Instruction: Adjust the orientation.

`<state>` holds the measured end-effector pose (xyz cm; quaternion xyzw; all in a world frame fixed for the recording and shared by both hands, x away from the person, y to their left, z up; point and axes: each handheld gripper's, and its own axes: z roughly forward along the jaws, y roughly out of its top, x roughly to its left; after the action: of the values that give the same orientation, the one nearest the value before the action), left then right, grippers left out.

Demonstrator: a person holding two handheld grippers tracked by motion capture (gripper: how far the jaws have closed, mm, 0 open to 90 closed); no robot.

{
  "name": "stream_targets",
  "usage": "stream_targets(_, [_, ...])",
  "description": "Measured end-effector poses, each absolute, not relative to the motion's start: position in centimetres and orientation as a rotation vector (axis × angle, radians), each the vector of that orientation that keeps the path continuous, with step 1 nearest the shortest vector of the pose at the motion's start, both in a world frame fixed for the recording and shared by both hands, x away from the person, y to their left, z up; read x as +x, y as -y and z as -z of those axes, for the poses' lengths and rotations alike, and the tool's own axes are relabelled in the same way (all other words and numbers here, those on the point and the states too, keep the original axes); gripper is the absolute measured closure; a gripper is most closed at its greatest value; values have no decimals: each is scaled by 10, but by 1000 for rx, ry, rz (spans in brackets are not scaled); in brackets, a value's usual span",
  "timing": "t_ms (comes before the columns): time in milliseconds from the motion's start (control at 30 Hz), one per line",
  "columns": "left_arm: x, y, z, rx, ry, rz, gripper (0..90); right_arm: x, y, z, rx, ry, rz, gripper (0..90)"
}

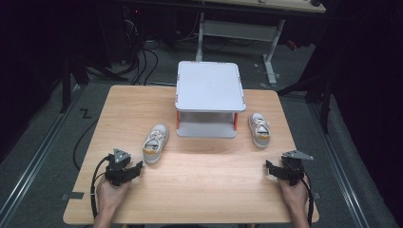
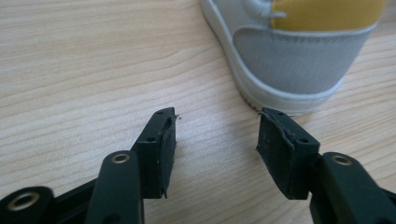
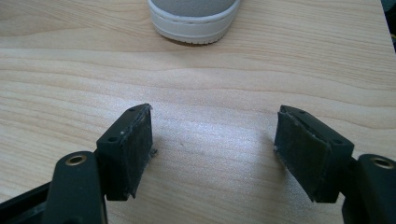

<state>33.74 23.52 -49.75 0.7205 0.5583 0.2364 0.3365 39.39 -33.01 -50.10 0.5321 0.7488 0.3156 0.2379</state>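
Two small grey-and-white sneakers lie on the wooden table point(image 1: 199, 190). The left sneaker point(image 1: 155, 143) has a yellow heel patch and lies left of a white two-tier rack point(image 1: 209, 85); its heel point(image 2: 289, 60) shows just beyond my left gripper point(image 2: 215, 137), which is open with nothing between its jaws. That left gripper point(image 1: 124, 169) rests near the front left of the table. The right sneaker point(image 1: 260, 129) lies right of the rack; its heel point(image 3: 194, 18) sits ahead of my right gripper point(image 3: 215, 144), open and holding nothing. The right gripper point(image 1: 283, 169) rests at the front right.
The rack stands at the table's back centre, with orange posts and a lower shelf point(image 1: 206, 129). Beyond the table are a desk frame point(image 1: 237, 28) and cables on the floor point(image 1: 142, 61). Bare wood lies between the two grippers.
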Motion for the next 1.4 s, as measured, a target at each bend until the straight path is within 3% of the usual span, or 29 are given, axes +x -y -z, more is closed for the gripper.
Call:
stream_targets(367, [335, -237, 459, 1802, -1407, -592, 519, 394, 330, 501, 1456, -2052, -866, 279])
stream_targets(633, [359, -231, 434, 1834, -1395, -596, 499, 394, 330, 501, 1457, -2052, -866, 278])
stream_targets(1000, [396, -219, 441, 1963, -1419, -553, 539, 393, 330, 501, 1458, -2054, -868, 278])
stream_targets(1400, [406, -215, 447, 2006, -1414, -533, 628, 393, 330, 501, 1457, -2055, -868, 277])
